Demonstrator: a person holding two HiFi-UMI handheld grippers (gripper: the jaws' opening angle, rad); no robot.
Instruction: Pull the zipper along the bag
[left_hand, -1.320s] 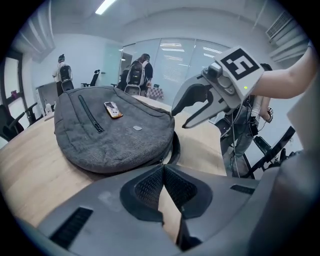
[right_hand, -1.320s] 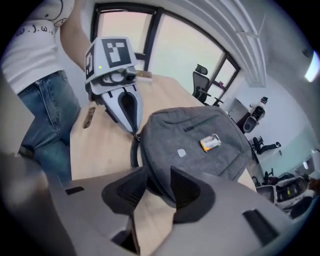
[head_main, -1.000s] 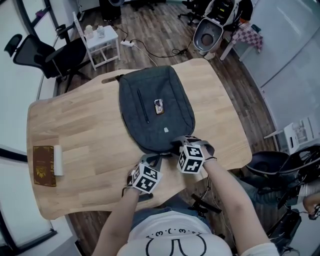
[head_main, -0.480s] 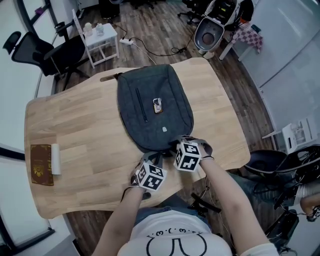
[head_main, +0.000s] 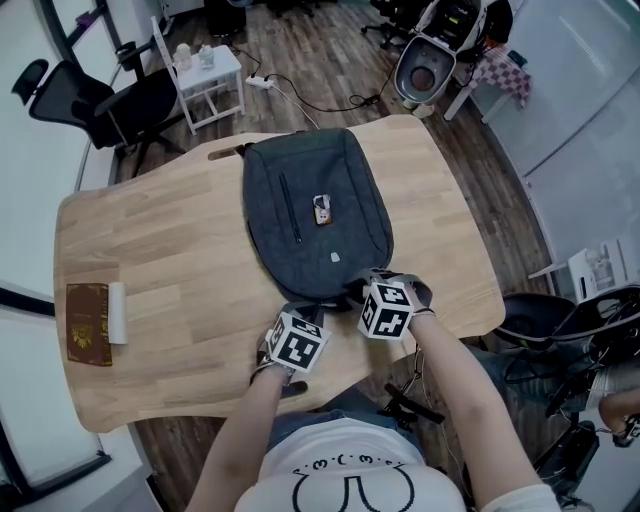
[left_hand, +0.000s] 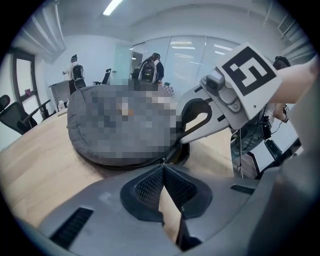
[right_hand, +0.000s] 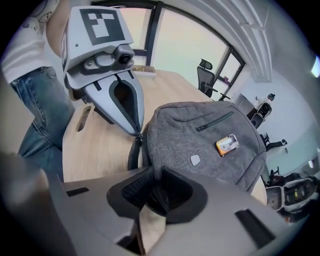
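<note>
A dark grey backpack (head_main: 315, 215) lies flat on the wooden table (head_main: 170, 250), with an orange tag (head_main: 321, 210) on its front. Both grippers sit at its near edge. My left gripper (head_main: 311, 314) is shut on the zipper pull (right_hand: 139, 136) at the bag's rim; in the left gripper view its pads (left_hand: 150, 187) meet on the small metal pull. My right gripper (head_main: 361, 289) stands just to the right of it. Its jaws have just been closing, and a fold of the bag's dark fabric (right_hand: 159, 192) is pinched between the pads.
A brown booklet (head_main: 88, 325) and a white block (head_main: 117, 313) lie at the table's left end. The table's near edge runs right under both grippers. A black office chair (head_main: 100, 105) and a small white side table (head_main: 205, 80) stand beyond the far edge.
The left gripper's cube has turned a little. Both grippers stay at the bag's near edge, and the bag has not moved on the table.
</note>
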